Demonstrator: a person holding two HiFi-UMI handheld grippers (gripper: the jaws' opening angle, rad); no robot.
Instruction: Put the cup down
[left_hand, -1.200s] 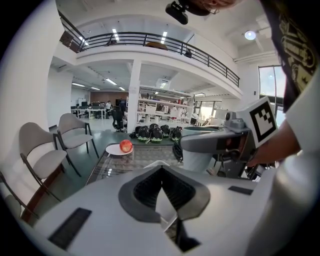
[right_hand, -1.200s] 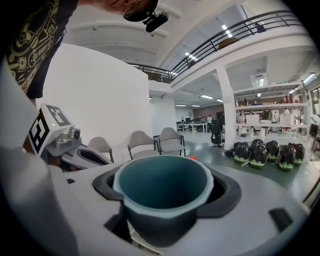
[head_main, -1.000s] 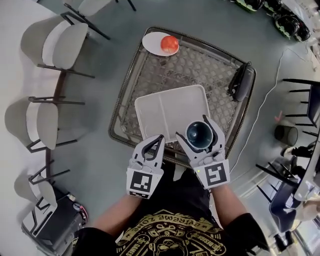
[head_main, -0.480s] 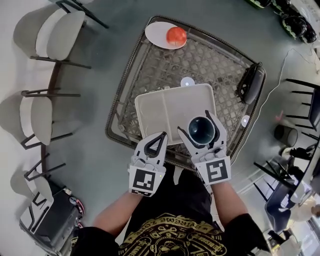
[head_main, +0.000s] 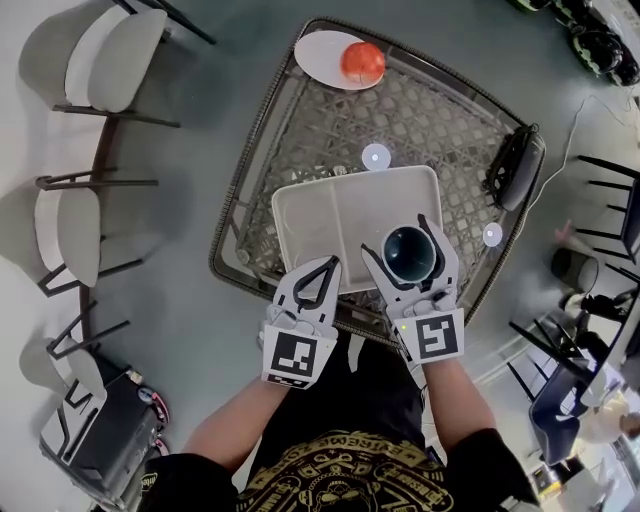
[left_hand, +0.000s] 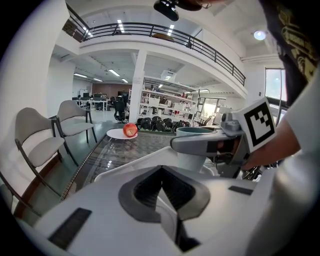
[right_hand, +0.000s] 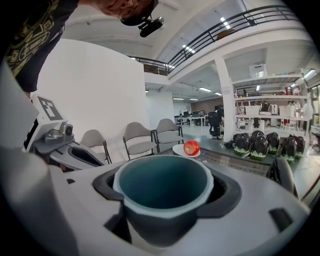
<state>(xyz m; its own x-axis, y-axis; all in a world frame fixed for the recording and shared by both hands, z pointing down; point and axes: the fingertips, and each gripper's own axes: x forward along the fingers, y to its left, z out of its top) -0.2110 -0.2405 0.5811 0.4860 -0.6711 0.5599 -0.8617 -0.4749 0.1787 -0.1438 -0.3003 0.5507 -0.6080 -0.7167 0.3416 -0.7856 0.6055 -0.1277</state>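
A teal cup (head_main: 408, 252) with a pale rim stands upright between the jaws of my right gripper (head_main: 401, 243), which is shut on it. The cup hangs over the right compartment of the white tray (head_main: 330, 215) near its front edge. In the right gripper view the cup (right_hand: 165, 187) fills the jaws and looks empty. My left gripper (head_main: 328, 266) is beside it at the tray's front edge, its jaws shut with nothing between them. The left gripper view shows the held cup (left_hand: 192, 134) to the right, above the tray (left_hand: 131, 162).
The tray lies on a glass table with a woven pattern (head_main: 420, 120). At the far corner a red apple (head_main: 362, 62) sits on a white plate (head_main: 322, 48). A black object (head_main: 515, 165) lies at the right edge. Chairs (head_main: 95, 70) stand to the left.
Both grippers have sunk a little toward the tray, and the cup sits slightly farther over the right compartment. The grip on the cup is unchanged.
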